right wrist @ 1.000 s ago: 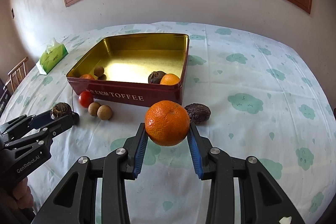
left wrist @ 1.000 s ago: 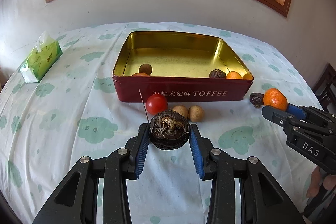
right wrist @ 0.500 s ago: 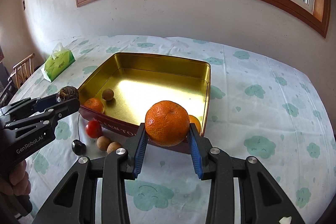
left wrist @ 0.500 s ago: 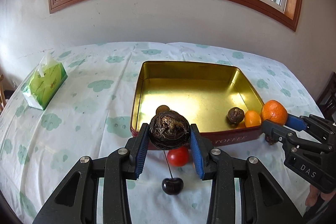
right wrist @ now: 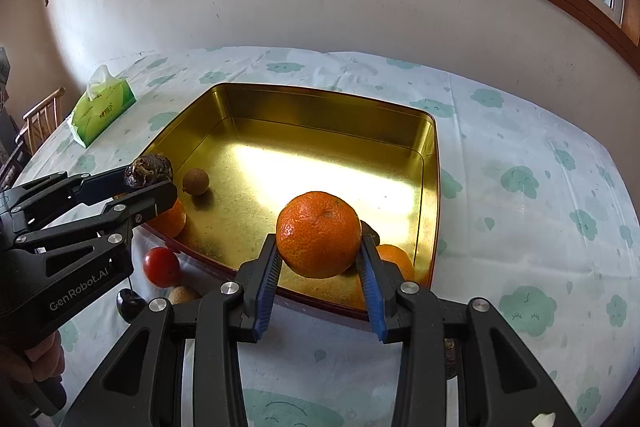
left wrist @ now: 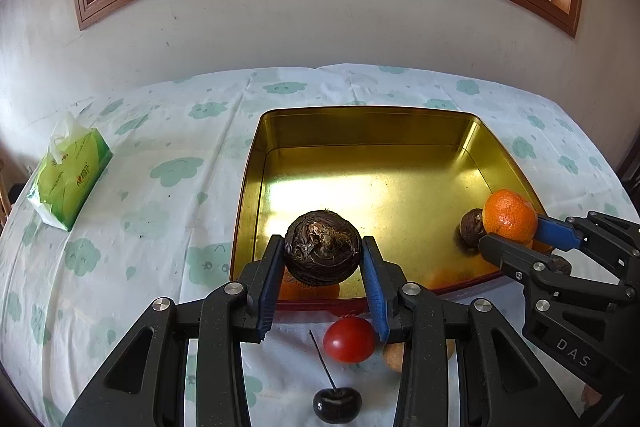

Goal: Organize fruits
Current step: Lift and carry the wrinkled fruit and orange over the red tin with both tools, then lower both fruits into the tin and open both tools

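The left gripper (left wrist: pixel 323 259) has its jaws clamped on a dark brown fruit (left wrist: pixel 322 253), and the right gripper (right wrist: pixel 320 249) grips an orange (right wrist: pixel 319 233); both fruits hang above the near edge of the gold tin (left wrist: pixel 368 131) on the tabletop (left wrist: pixel 160 195)

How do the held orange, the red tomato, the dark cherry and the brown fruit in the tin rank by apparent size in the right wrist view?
1. Held orange, though nearest the camera.
2. Red tomato.
3. Brown fruit and dark cherry look alike; the cherry is partly hidden, so unranked.
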Demonstrator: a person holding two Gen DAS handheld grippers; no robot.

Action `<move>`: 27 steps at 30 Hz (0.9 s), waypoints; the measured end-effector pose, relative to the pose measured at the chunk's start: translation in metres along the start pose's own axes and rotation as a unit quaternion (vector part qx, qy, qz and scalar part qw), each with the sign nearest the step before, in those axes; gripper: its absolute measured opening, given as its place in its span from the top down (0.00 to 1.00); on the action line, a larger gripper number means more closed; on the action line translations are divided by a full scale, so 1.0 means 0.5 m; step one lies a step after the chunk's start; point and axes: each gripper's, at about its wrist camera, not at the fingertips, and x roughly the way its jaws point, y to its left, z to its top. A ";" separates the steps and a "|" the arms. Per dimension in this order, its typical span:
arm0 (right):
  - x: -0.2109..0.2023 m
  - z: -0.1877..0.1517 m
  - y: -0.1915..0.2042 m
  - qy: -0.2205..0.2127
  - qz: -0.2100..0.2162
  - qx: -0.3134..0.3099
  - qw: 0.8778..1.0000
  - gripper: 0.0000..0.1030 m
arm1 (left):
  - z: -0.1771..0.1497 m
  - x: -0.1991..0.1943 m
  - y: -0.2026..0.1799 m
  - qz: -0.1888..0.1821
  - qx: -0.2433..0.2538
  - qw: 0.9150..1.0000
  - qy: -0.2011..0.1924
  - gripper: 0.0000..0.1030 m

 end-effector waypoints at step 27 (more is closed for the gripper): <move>0.011 0.004 -0.001 0.006 -0.001 0.012 1.000 0.60 | -0.002 0.025 0.002 0.010 -0.010 1.000 0.018 0.55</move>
